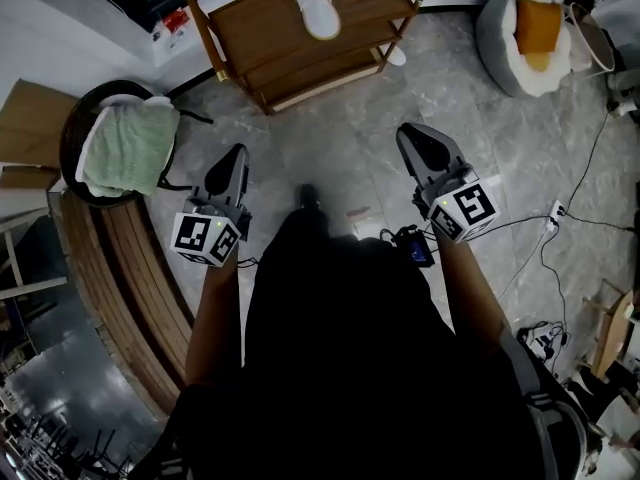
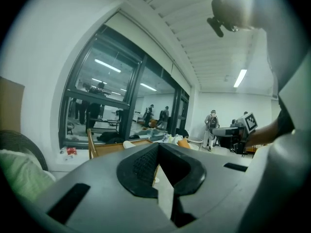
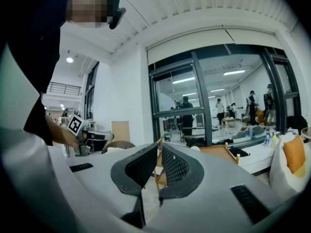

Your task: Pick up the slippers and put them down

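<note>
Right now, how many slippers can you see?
2: one white slipper on top of the wooden rack; what looks like a second slipper, partly hidden, low at the rack's right end. Others may be hidden.

1. No word, brand or number can be read anywhere.
2. The marker cube [image 1: 205, 238] on the left gripper [image 1: 236, 156] and the one on the right gripper [image 1: 410, 133] bear only black-and-white square code patterns, no letters.
3. A red packet [image 1: 176, 18] by the window has print too small to read.
</note>
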